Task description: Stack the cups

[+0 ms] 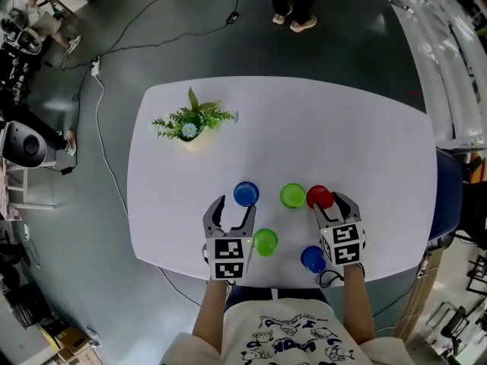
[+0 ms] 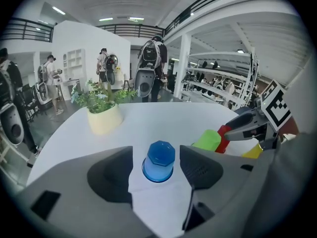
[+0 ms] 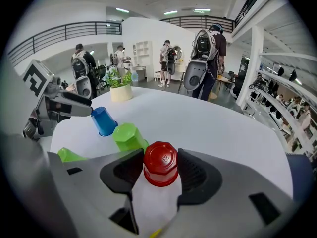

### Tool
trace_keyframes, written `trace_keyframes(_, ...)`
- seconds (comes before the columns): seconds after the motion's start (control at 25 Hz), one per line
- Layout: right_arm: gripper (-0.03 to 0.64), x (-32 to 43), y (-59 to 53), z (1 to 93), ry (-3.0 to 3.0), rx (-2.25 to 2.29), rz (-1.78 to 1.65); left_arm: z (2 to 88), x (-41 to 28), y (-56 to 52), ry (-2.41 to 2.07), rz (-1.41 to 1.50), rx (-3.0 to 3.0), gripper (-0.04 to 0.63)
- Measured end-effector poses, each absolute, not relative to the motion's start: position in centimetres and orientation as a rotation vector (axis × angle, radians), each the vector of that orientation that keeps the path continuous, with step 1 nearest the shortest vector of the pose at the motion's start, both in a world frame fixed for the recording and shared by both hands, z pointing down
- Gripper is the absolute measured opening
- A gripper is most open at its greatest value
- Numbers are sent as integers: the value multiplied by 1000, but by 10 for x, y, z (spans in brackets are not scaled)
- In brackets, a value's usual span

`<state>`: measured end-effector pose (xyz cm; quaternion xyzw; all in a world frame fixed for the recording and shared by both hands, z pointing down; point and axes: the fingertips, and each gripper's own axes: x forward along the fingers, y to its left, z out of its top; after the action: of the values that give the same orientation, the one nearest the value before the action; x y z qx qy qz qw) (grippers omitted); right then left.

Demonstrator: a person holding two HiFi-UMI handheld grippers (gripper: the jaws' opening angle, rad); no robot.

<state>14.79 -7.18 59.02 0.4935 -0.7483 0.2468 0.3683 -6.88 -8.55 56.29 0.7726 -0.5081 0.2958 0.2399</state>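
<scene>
Five upturned cups stand near the front of the white table (image 1: pixel 342 128). My left gripper (image 1: pixel 236 206) is open, and a blue cup (image 1: pixel 246 194) (image 2: pixel 159 160) stands between its fingertips with a gap on each side. To the right, my right gripper (image 1: pixel 332 204) (image 3: pixel 161 157) is shut on a red cup (image 1: pixel 319 197) (image 3: pixel 160 163), both pads against its sides. One green cup (image 1: pixel 292 195) (image 3: pixel 129 137) sits just left of the red one. Another green cup (image 1: pixel 265 242) and a second blue cup (image 1: pixel 313 258) stand between the two grippers, close to the front edge.
A potted plant (image 1: pixel 191 124) (image 2: pixel 101 114) stands at the table's far left. People with backpacks (image 3: pixel 200 58) stand beyond the far edge. Cables (image 1: pixel 99 90) lie on the floor to the left. Bare tabletop stretches beyond the cups.
</scene>
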Motion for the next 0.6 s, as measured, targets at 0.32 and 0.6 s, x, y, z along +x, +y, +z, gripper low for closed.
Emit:
trace_keyframes(0.32,230,143,-73,591,-1922,1245,601,582,-60,-90,-1337,875,2109,287)
trace_keyframes(0.6,270,146,-74,580,-1926,1278,578,592,-55,-93,-1323,897,2089,287)
